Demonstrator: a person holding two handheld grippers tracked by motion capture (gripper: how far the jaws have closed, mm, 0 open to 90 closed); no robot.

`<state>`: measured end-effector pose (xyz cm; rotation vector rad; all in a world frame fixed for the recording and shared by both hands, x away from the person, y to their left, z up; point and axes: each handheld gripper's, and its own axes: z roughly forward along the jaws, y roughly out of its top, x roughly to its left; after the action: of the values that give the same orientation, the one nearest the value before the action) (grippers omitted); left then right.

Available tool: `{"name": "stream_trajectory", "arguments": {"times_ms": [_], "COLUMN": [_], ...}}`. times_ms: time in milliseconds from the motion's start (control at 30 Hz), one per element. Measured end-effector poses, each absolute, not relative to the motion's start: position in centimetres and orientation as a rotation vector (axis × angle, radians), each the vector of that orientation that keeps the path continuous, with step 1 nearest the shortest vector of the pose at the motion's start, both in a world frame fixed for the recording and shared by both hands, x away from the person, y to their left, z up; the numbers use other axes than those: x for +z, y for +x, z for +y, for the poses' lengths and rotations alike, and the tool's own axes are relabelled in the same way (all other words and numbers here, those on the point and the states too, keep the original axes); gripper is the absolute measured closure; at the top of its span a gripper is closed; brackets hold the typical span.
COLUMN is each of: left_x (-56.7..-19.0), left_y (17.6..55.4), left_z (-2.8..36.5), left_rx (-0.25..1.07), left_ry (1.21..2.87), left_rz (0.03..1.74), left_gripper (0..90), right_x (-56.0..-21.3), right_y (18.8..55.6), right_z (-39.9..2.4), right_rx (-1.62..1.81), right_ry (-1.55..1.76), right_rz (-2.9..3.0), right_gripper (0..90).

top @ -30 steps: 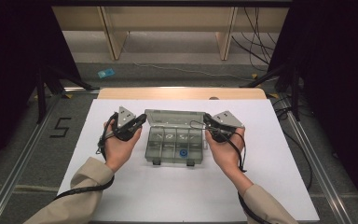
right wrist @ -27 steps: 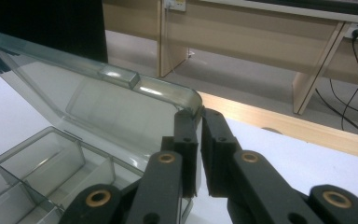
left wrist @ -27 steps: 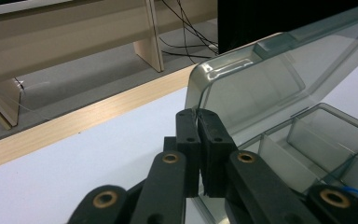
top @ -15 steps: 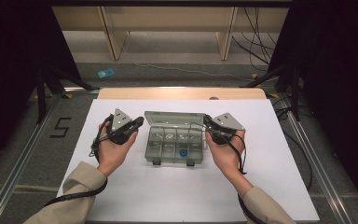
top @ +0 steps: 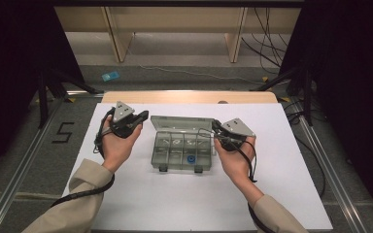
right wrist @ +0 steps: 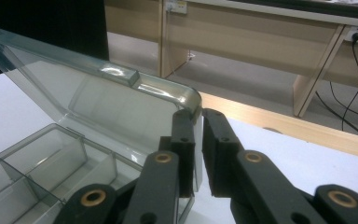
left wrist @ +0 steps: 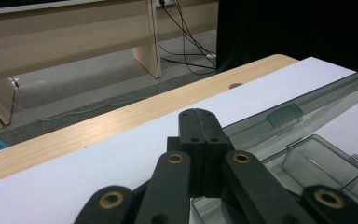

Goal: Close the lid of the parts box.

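A: White sheeting covers the bench (top: 141, 204), with a strip of bare wood along its far edge and pale shelving on the floor beyond. Where is the compartment box?

B: The compartment box (top: 182, 151) sits near the middle of the bench, closer to the far edge than the near one. Its long axis runs side to side, and its clear lid (top: 180, 123) stands open along the far side, tilted back.

A: And the two tools?

B: The left hand-held gripper (top: 143, 116) is just off the lid's left far corner, jaws pressed together on nothing; in the left gripper view (left wrist: 199, 122) the black tips meet flush, with the lid edge off to their right and not touched, as far as I can tell. The right hand-held gripper (top: 215, 127) is at the lid's right end. In the right gripper view (right wrist: 196, 126) the lid's rounded corner (right wrist: 186, 99) sits in the narrow gap between the jaws, which have just been easing apart; the pads look barely clear of the plastic, so I'd call that a loosened pinch, not a hold.

A: So which hand is nearer for whatever comes with the lid?

B: The right, I'd judge. It is already at the corner, while the left stands a little away. Any swing of the lid would turn about the hinge line along the box's far side.
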<state>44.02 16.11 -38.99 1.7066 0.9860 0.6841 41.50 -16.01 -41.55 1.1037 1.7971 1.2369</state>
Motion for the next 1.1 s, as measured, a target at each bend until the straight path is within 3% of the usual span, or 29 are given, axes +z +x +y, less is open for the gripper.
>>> {"name": "stream_trajectory", "arguments": {"times_ms": [833,1100], "left_x": [-39.1,-39.1], "left_y": [44.5,44.4], "left_z": [15.9,15.9], "left_rx": [0.678,0.677], "left_ry": [1.718,1.723], "left_rz": [0.963,0.957], "left_gripper": [89.9,89.9], "right_x": [-41.3,-38.6], "right_y": [41.1,40.8], "right_z": [-17.7,-18.4], "right_rx": [1.308,1.475], "right_ry": [1.096,1.076], "right_rz": [1.855,1.817], "right_gripper": [63.7,61.1]}}
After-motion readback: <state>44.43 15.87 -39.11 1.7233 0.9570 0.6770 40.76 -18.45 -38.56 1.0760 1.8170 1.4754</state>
